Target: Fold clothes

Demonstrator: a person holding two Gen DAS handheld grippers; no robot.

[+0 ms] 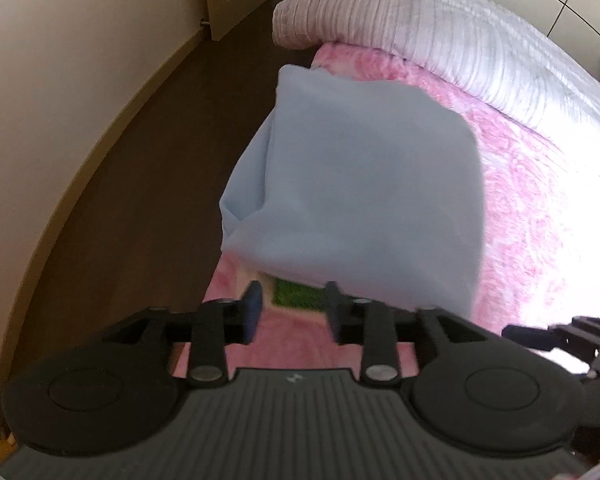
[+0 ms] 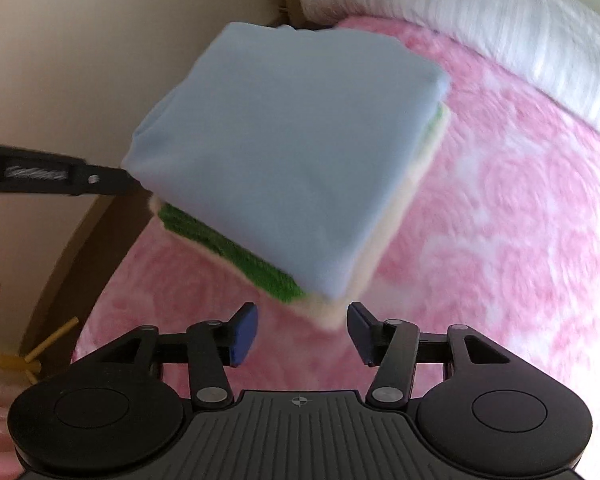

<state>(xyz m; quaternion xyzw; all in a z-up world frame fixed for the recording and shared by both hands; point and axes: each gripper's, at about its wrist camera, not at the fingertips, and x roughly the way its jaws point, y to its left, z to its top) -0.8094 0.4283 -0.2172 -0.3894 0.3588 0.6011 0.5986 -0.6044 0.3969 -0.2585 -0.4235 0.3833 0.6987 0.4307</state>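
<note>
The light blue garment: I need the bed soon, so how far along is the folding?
Done: the light blue garment lies folded in a square on a folded green and cream item, on the pink blanket. In hand: nothing; the left gripper and right gripper are open and empty. Left: no other unfolded clothes are in view.

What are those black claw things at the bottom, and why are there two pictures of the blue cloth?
Each black claw is a hand-held gripper that a person carries, one per hand, with a small camera looking along its two fingers. One picture comes from the left hand-held gripper, the other from the right hand-held gripper. Both look down at a bed with a fluffy pink blanket. On it sits a folded blue cloth, on top of a folded green and cream towel. A white quilt lies further back. Both grippers are open and hold nothing.
</note>
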